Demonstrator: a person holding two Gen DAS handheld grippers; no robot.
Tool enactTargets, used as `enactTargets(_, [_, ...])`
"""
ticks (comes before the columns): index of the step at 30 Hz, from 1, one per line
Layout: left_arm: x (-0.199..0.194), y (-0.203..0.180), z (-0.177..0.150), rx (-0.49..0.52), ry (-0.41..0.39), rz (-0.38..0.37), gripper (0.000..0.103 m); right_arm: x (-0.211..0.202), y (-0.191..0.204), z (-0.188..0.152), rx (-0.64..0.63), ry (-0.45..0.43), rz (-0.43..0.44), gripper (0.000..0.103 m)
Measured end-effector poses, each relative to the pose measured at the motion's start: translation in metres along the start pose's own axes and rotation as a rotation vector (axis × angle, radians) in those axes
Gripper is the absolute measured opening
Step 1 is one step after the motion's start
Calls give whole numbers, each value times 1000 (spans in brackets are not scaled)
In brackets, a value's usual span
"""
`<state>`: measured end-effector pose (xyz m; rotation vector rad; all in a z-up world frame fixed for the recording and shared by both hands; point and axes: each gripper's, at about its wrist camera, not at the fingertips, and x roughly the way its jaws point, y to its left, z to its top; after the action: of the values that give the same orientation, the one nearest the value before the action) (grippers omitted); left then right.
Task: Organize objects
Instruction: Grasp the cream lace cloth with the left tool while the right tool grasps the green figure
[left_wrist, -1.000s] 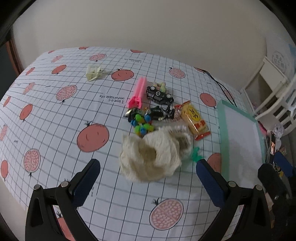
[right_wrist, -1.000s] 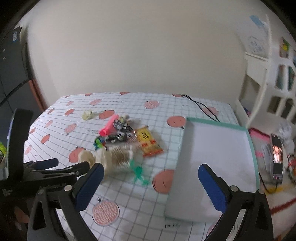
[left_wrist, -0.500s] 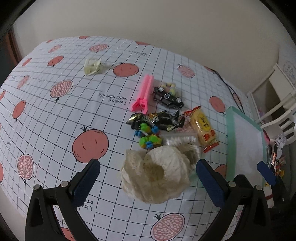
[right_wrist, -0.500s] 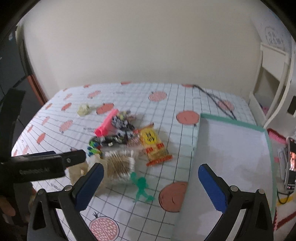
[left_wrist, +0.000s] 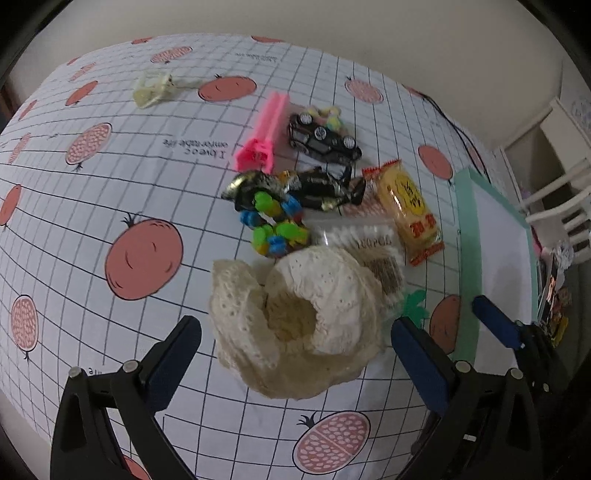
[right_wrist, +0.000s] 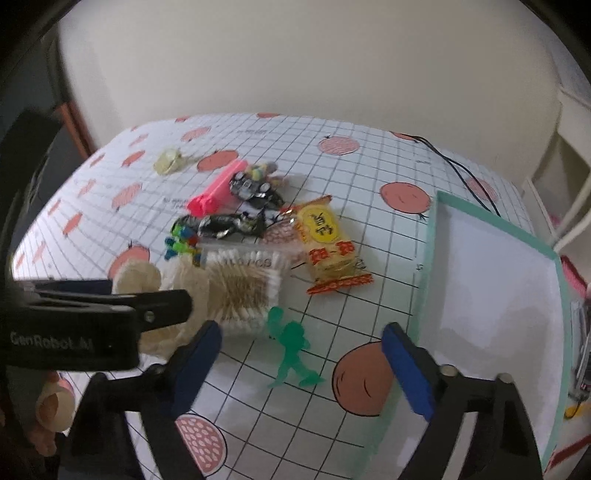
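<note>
My left tongs (left_wrist: 295, 339) gape wide around the lace cloth (left_wrist: 295, 321). My right tongs (right_wrist: 301, 354), just narrowing but empty, straddle the green figure (right_wrist: 291, 350) beside that cloth.

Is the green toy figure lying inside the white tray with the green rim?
No, the green toy figure lies on the tablecloth left of the white tray, outside its green rim.

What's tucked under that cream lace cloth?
The lace cloth overlaps one end of a clear bag of cotton swabs; the rest of the bag shows. Whether anything else lies beneath the cloth cannot be seen.
</note>
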<state>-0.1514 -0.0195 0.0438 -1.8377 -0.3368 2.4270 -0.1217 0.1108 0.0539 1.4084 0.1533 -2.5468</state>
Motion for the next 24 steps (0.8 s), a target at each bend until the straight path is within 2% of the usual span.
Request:
enactTargets(3, [6,2,-1,0,20,4,99,10,0,-3,8,33,29,75])
enactTargets(6, [12,7,-3,-24,44,-9,96,16,0,-4,8,50,32,60])
enactTargets(12, [19,10,-6,-26,71,-15,86,24,-3,-6,14,76,42,51])
enactTargets(14, [21,10,-8,-26,80,-22,78,27,-3,-6,18,88,45,49])
enactTargets(16, [22,10,-9,-25,85,-27,76,30,-3,-7,22,96,49,43])
enactTargets(24, [19,13,-12,-27,75,-4,64,35,-3,-9,24,112,66,32])
